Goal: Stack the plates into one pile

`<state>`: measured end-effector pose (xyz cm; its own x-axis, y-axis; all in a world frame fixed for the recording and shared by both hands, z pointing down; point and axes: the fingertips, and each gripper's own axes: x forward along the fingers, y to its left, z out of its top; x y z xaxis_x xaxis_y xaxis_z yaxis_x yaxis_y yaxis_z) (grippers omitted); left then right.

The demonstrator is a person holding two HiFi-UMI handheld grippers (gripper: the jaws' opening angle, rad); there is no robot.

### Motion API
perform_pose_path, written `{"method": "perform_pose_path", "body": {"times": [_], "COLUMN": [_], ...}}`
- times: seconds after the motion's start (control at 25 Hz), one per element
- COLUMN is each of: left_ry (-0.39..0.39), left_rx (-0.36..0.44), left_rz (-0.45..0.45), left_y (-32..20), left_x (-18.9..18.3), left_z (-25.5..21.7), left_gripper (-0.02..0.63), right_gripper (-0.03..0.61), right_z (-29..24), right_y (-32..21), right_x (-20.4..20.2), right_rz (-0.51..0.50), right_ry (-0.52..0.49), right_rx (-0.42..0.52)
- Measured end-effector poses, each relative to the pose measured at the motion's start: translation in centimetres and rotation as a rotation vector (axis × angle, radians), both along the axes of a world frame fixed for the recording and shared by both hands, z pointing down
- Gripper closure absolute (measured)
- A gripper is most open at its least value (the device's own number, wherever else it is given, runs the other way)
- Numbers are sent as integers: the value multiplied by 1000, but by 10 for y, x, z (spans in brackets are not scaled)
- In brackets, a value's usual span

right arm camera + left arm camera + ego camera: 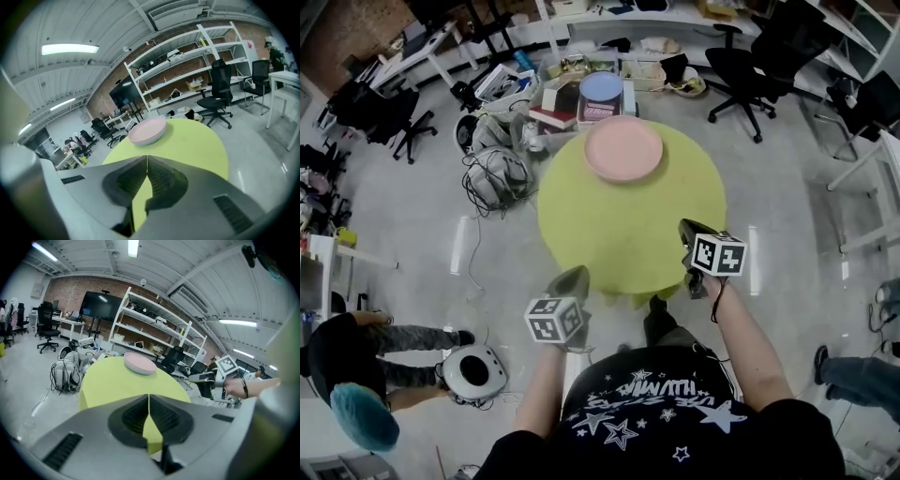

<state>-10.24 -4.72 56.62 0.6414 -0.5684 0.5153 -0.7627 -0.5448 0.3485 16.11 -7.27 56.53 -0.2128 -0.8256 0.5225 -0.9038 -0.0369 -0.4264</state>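
While both tools hang over its near edge, the round yellow-green table fills the middle of the head view, and its top is bare except for one thing on the far side. Beyond the table's far right edge stands a black office chair on the grey floor. Off the table's far left edge lies a tangle of cables and bags.

On the table, close to the far rim and well apart from both tools, sits the pile of plates. It is pink on top and lies flat, and the right gripper view shows at least one more rim under the top plate. The left gripper view shows the same pile past a stretch of bare table.

At the table's near left edge is the left gripper. Its own view shows its jaws pressed together with nothing between them, only the table's colour through the slit. At the near right edge is the right gripper, its jaws likewise closed tight on nothing, pointing across the table toward the pile.
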Motion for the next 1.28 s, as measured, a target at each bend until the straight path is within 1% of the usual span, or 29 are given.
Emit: {"method": "perform_pose_path", "body": {"times": [0.16,0.4,0.64,0.88,1.04,1.28], "left_ry": [12,18,25,25,32,35], "left_rx": [31,60,57,43,51,50], "left_rz": [44,105,142,174,169,155], "left_y": [13,40,70,93,97,99], "left_x": [-3,-12,-30,-37,-36,-27], "left_z": [-7,-14,-13,-9,-14,-15], "left_gripper": [595,595,595,595,595,595], "right_gripper": [563,563,563,563,563,563], "right_z": [-8,-8,-7,-8,-14,-16], "right_y": [24,65,108,142,152,147], "right_x": [-8,-32,-53,-59,-57,-56], "right_rz": [23,49,77,99,100,80], "right_ry": [22,25,38,49,59,52], "right_rx": [18,24,9,-7,-7,8]}}
